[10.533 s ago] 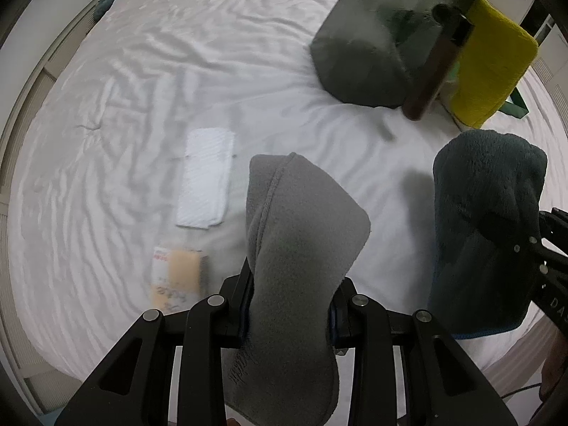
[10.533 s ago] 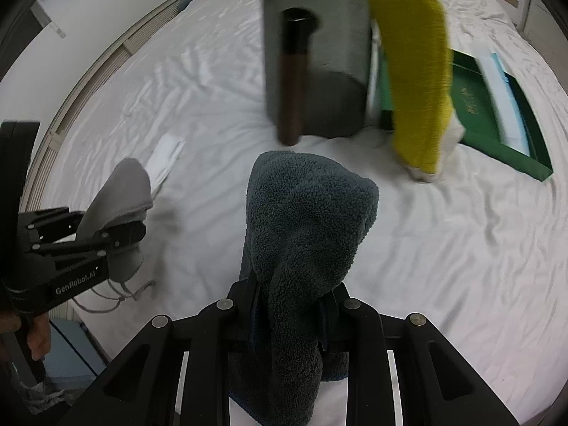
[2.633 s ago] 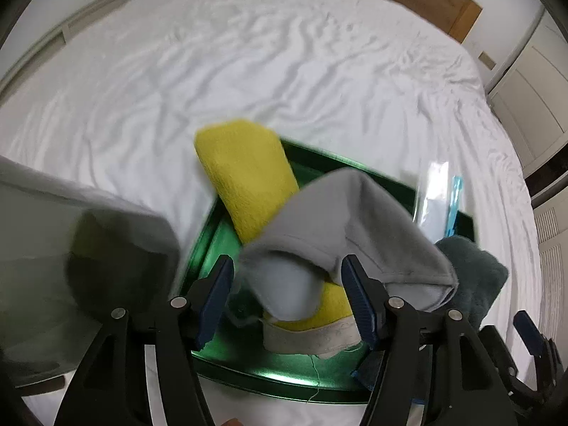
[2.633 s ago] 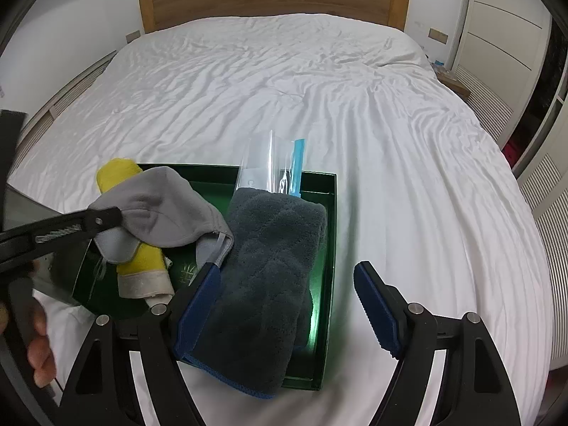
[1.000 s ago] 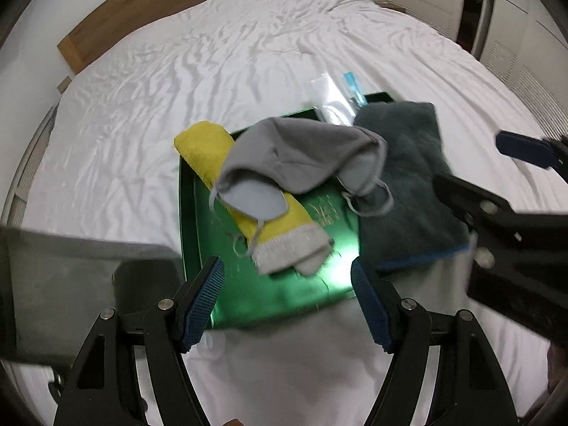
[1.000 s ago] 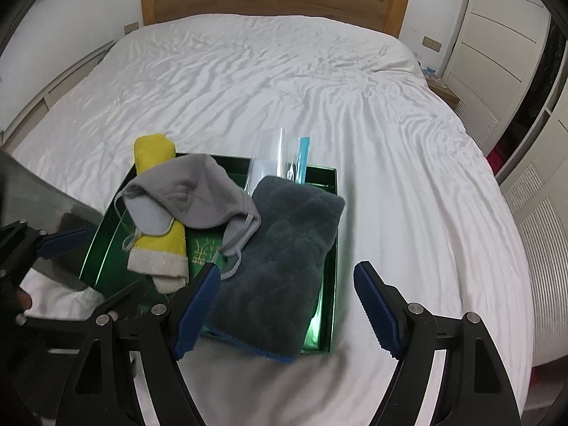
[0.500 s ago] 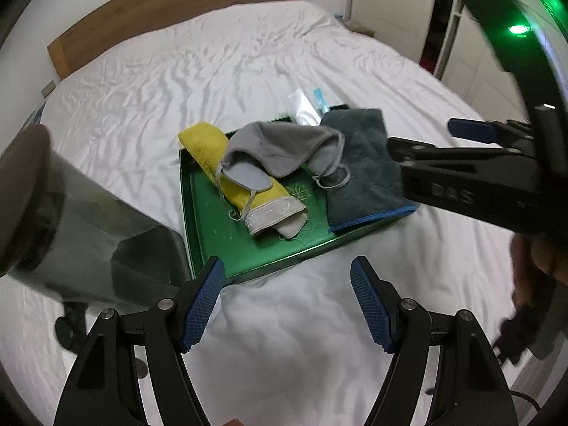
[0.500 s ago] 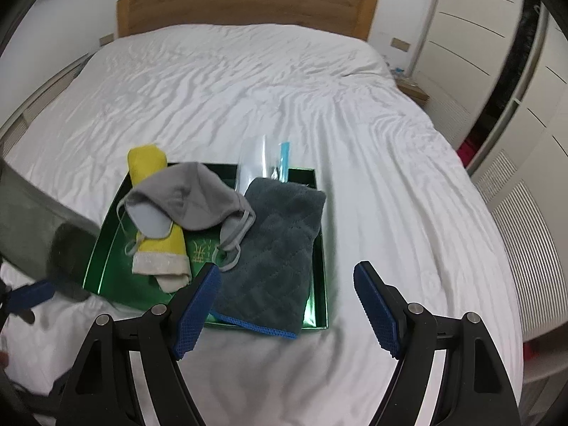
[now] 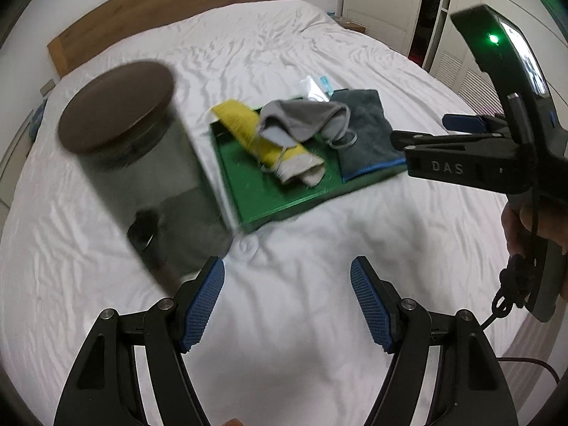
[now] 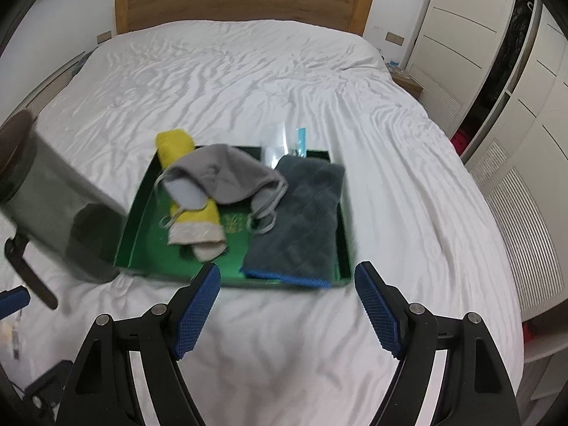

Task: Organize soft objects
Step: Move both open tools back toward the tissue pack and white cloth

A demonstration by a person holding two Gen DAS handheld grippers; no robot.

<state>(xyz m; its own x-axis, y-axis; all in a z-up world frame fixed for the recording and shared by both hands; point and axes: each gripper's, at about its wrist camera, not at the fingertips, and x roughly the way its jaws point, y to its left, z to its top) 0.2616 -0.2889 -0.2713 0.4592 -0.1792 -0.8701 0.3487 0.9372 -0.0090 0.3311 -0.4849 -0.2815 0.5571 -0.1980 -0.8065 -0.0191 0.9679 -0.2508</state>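
- The left claw [image 9: 287,301] hangs over bare white sheet with its blue pads spread wide and nothing between them.
- The right claw [image 10: 287,305] is likewise spread and empty, just short of the near rim of the green tray [image 10: 142,195].
- In the left wrist view the right claw appears side-on at the right edge; a hand [image 9: 529,223] grips its handle, but only a few fingers show, the rest being cut off by the frame.
- The tray lies on the bed [image 10: 248,71], and all the soft things rest in it.
- A yellow cloth [image 10: 175,147] lies along the tray's left side, its far end poking over the rim and its pale near end blurred.
- A grey face mask [image 10: 227,174] is draped across the yellow cloth and hides its middle; the ear loops trail onto the tray floor and touch the dark towel.
- A dark grey towel [image 10: 305,213] with a blue hem fills the right side of the tray.
- A clear plastic packet [image 10: 280,142] with a blue strip sticks out past the tray's far edge; what it contains is too blurred to tell.
- A dark translucent jar [image 9: 142,163] with a brown lid lies tilted just left of the tray, smeared by motion blur and covering the tray's near left corner.
- A dark handle-like piece below the jar is blurred beyond recognition.
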